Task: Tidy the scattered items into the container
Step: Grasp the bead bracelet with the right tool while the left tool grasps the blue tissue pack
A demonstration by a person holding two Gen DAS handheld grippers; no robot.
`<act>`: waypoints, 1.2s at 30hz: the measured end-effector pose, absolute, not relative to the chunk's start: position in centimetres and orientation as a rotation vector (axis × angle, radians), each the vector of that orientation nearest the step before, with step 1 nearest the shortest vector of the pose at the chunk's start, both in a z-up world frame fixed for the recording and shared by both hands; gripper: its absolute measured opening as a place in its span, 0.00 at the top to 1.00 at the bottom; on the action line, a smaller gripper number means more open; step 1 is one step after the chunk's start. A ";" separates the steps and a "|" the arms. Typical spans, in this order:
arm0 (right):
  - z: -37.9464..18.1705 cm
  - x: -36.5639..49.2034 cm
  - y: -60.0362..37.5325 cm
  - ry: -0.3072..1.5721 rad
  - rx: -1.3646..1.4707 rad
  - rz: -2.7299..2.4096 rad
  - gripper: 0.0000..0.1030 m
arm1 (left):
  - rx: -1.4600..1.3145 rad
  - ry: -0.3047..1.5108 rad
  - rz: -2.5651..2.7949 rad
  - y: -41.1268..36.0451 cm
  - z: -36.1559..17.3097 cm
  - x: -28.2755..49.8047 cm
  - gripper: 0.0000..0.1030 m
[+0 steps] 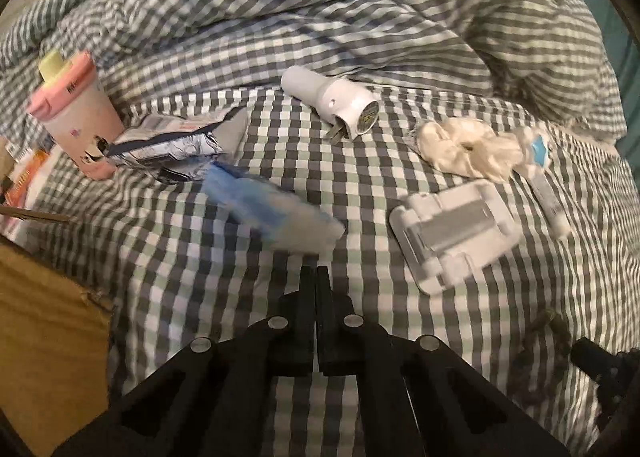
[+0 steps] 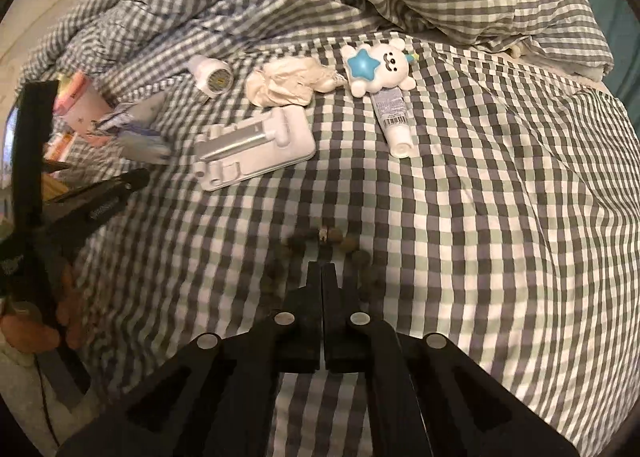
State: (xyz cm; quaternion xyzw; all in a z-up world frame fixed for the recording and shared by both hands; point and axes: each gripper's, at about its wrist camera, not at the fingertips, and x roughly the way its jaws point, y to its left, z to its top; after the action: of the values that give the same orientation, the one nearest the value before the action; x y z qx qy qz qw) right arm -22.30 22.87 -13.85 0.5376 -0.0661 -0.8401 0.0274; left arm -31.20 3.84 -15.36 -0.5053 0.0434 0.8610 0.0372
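- Two tongs under my control, both clenched with nothing between the fingers: the left gripper [image 1: 317, 269] and the right gripper [image 2: 322, 266] each show their tips pressed together.
- Just ahead of my left tips lies a blurred blue-and-white packet [image 1: 272, 209] on the checked bedsheet [image 1: 360, 161].
- Ahead and to the right of those tips sits a white folding stand [image 1: 452, 233], with a cream scrunchie [image 1: 468, 151] beyond it.
- Farther ahead, a white plug adapter [image 1: 336, 101] lies on its side.
- Ahead-left I see a crumpled silver wrapper [image 1: 180, 141] touching a pink cup [image 1: 76, 117].
- Left of the left gripper is the cardboard box [image 1: 44, 337], the container, at the frame edge.
- Right at my right tips lies a beaded bracelet [image 2: 324, 245]; I cannot tell whether they touch.
- Ahead-right of the right gripper, a bear-topped tube [image 2: 384, 89] rests well apart from it.
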 end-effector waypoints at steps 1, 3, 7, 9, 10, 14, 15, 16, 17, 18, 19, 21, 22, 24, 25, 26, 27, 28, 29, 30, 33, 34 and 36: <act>-13.5 -22.0 22.9 -0.198 1.653 -2.603 1.00 | -1.546 0.124 2.636 3.6 -15.1 -30.8 0.99; -12.9 -21.5 23.0 -0.211 1.635 -2.610 1.00 | -1.540 0.045 2.616 2.6 -14.6 -30.7 1.00; -12.7 -20.8 23.3 -0.242 1.627 -2.605 1.00 | -1.530 0.020 2.618 1.8 -14.1 -30.4 0.97; -13.1 -20.9 23.3 -0.268 1.633 -2.591 1.00 | -1.533 -0.012 2.594 1.6 -14.2 -30.8 0.87; -13.3 -21.0 23.4 -0.283 1.628 -2.593 0.98 | -1.541 -0.027 2.587 1.6 -14.4 -31.0 0.70; -13.6 -21.6 22.8 -0.265 1.604 -2.629 0.18 | -1.536 -0.072 2.620 1.5 -15.3 -31.9 0.13; -13.7 -21.7 22.6 -0.246 1.593 -2.637 0.18 | -1.541 -0.088 2.622 1.5 -15.6 -32.3 0.13; -13.9 -22.1 22.2 -0.228 1.593 -2.622 0.18 | -1.567 -0.108 2.614 1.4 -16.1 -32.9 0.11; -14.3 -22.6 21.8 -0.211 1.608 -2.601 0.18 | -1.599 -0.125 2.602 1.3 -16.8 -33.6 0.10; -14.8 -23.2 21.5 -0.194 1.628 -2.598 0.18 | -1.628 -0.133 2.597 1.2 -17.5 -34.1 0.10; -15.4 -23.7 21.1 -0.172 1.649 -2.599 0.18 | -1.658 -0.133 2.602 1.1 -18.2 -34.7 0.10; -16.8 -24.6 20.5 -0.141 1.682 -2.577 0.18 | -1.647 -0.096 2.643 1.3 -19.1 -35.5 0.04; -17.6 -24.9 20.3 -0.128 1.702 -2.564 0.18 | -1.622 -0.073 2.660 1.5 -19.2 -35.7 0.00; -19.1 -25.4 19.8 -0.092 1.746 -2.555 0.18 | -1.601 -0.039 2.680 1.8 -19.6 -35.8 0.00; -19.2 -25.5 19.6 -0.068 1.747 -2.564 0.18 | -1.585 -0.035 2.690 1.9 -19.6 -35.7 0.00; -19.2 -25.4 19.4 -0.031 1.748 -2.575 0.21 | -1.576 -0.035 2.692 1.9 -19.6 -35.6 0.00; -19.2 -25.3 19.3 -0.002 1.756 -2.584 0.32 | -1.575 -0.035 2.685 1.8 -19.7 -35.6 0.00; -19.0 -25.2 19.5 0.001 1.760 -2.595 0.37 | -1.580 -0.033 2.673 1.7 -19.6 -35.6 0.04; -18.8 -25.1 20.1 -0.017 1.763 -2.604 0.54 | -1.581 -0.027 2.662 1.7 -19.4 -35.4 0.18; -18.5 -24.9 20.8 -0.040 1.768 -2.613 0.73 | -1.576 -0.020 2.651 1.6 -19.1 -35.2 0.26; -17.9 -24.3 23.5 -0.228 1.759 -2.580 0.89 | -1.593 0.001 2.630 1.6 -18.3 -34.3 0.40; -17.7 -24.0 24.2 -0.279 1.755 -2.571 0.89 | -1.593 0.000 2.625 1.7 -18.1 -33.9 0.42; -17.2 -23.1 25.2 -0.302 1.748 -2.592 0.89 | -1.562 -0.006 2.605 2.0 -17.5 -32.7 0.43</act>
State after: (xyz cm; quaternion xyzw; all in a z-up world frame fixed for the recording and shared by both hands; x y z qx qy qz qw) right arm -23.11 25.17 -17.22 0.5565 -0.0962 -0.8253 0.0004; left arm -32.69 1.96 -17.49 -0.5134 -0.0018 0.8566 0.0520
